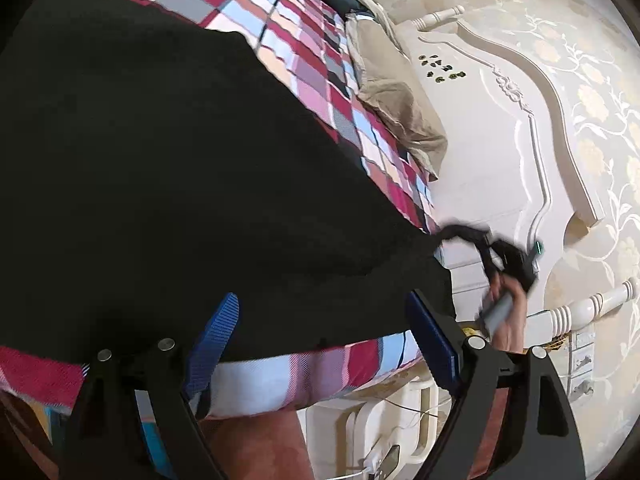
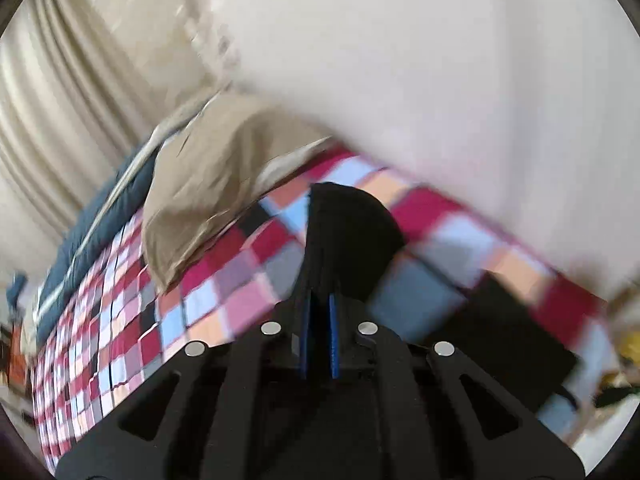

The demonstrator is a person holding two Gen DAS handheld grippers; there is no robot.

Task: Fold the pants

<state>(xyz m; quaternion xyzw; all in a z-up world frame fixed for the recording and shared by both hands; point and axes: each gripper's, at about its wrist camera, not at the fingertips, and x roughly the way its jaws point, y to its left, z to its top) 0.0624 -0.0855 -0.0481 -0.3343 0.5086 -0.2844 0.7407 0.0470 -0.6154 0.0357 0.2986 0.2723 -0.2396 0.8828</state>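
The black pants (image 1: 168, 184) lie spread over the checked bedspread (image 1: 304, 68) and fill most of the left wrist view. My left gripper (image 1: 324, 320) is open, its blue pads (image 1: 218, 332) just above the pants' near edge, holding nothing. My right gripper (image 1: 508, 256) shows in that view at the right, pulling a corner of the pants up off the bed. In the right wrist view, which is blurred, my right gripper (image 2: 320, 300) is shut on a fold of the black pants (image 2: 348, 232), which rises between the blue pads.
A beige pillow (image 1: 400, 104) lies on the bed against the white carved headboard (image 1: 500, 140); it also shows in the right wrist view (image 2: 212, 184). A dark blue quilt (image 2: 96, 232) lies beyond it. A white nightstand (image 1: 376, 424) with cables stands beside the bed's edge.
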